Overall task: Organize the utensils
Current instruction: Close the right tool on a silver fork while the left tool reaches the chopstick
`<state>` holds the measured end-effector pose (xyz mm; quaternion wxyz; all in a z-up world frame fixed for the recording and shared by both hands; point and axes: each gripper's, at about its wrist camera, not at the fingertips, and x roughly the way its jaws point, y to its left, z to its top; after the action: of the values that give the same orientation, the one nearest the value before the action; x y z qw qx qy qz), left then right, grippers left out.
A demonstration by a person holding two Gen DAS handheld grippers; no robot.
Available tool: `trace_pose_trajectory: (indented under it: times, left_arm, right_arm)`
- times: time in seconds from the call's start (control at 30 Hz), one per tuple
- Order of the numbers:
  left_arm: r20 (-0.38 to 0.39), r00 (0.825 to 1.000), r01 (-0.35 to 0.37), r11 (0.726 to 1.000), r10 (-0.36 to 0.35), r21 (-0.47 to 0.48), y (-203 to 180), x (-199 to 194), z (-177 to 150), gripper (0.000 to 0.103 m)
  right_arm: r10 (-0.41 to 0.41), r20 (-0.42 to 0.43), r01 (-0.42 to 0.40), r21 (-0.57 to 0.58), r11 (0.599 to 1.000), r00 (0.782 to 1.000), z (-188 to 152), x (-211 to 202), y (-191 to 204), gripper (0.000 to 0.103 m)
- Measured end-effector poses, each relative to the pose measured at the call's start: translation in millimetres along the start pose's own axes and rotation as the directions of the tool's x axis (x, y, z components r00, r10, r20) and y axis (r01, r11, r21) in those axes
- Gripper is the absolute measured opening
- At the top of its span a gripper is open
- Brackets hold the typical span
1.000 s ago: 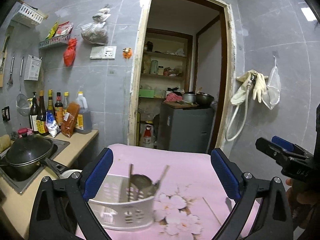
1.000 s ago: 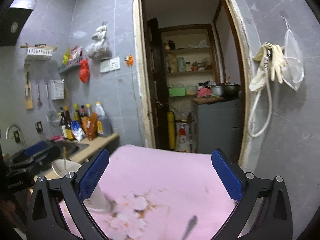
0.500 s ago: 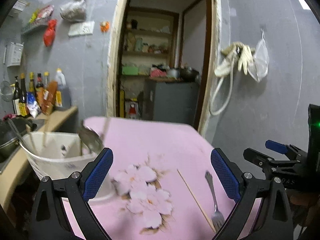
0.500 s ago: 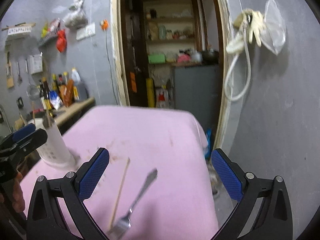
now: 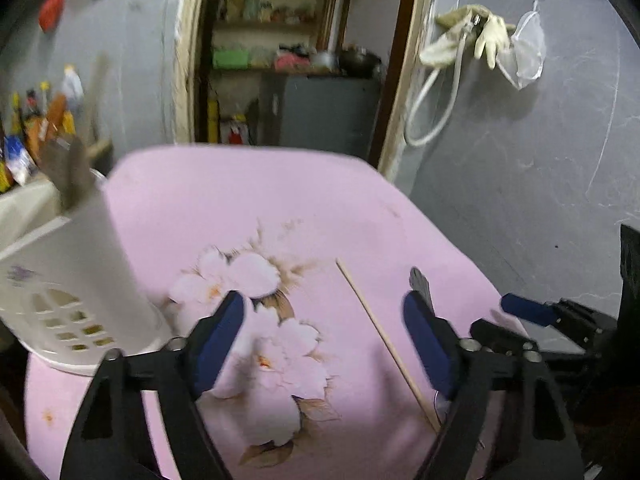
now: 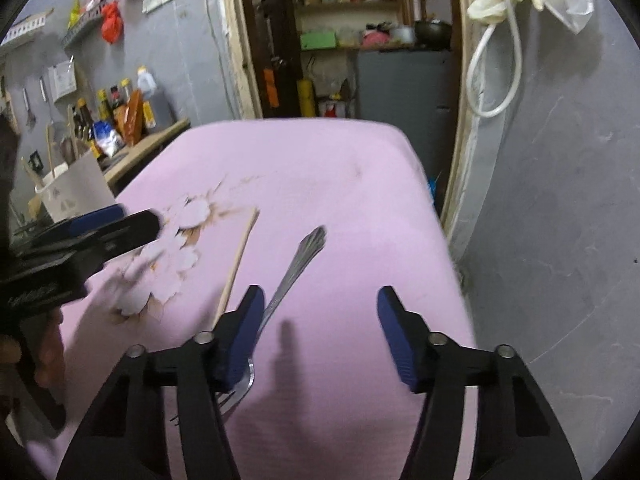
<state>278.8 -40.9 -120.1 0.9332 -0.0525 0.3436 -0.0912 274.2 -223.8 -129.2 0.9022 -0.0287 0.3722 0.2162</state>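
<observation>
Both grippers, left (image 5: 323,332) and right (image 6: 318,330), hovered wide open over fork (image 6: 294,268) and chopstick (image 6: 239,258), probably bound for the left-edge holder (image 5: 76,280).

The table (image 6: 344,184) is wearing a matt pink cloth with a printed flower pattern. A fork (image 6: 294,270) is lying on it, looking like bright metal and catching glints along its ridged handle. Beside it a chopstick (image 5: 384,340) is showing as pale, dull wood (or bamboo, hard to tell). The caddy (image 5: 76,280) is looking like smooth white plastic with punched slots. Both the left gripper (image 5: 324,344) and the right gripper (image 6: 318,332) are showing matt black plastic frames, blue ribbed pads (image 6: 394,336) and shiny metal screws. The wall (image 5: 520,168) is looking like grey, faintly glossy tile
</observation>
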Motion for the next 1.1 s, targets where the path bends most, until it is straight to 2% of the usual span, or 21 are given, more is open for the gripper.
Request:
trace_pose_trajectory:
  times: [0.07,0.17,0.33,0.47,0.77,0.9,1.1]
  left_arm:
    - [-0.046,0.999,0.029,0.999,-0.03,-0.016,3,11,3,0.062]
    - [-0.1,0.992,0.07,0.997,-0.073,-0.033,6,24,8,0.052]
    - [-0.205,0.968,0.131,0.989,-0.143,-0.074,7,48,9,0.037]
    - [-0.263,0.951,0.142,0.986,-0.161,-0.09,5,59,9,0.031]
    - [-0.321,0.942,0.098,0.995,-0.1,-0.02,-6,71,9,0.029]
    - [-0.329,0.94,0.105,0.994,-0.095,0.014,-11,72,8,0.008]
    - [-0.333,0.94,0.094,0.994,-0.074,0.046,-14,68,1,0.008]
  right_arm:
    - [0.003,-0.023,-0.003,-0.013,1.0,1.0,0,6,6,0.045]
    - [0.0,-0.051,-0.002,-0.03,1.0,0.999,-1,13,14,0.041]
    - [-0.023,-0.068,0.018,-0.07,0.997,0.997,-5,16,23,0.039]
    - [-0.052,-0.079,0.044,-0.106,0.993,0.995,-10,17,29,0.039]
    - [-0.148,-0.093,0.125,-0.216,0.968,0.985,-19,15,42,0.036]
    - [-0.162,-0.097,0.137,-0.23,0.964,0.982,-22,11,37,0.026]
    - [-0.176,-0.099,0.151,-0.219,0.964,0.979,-28,1,25,0.009]
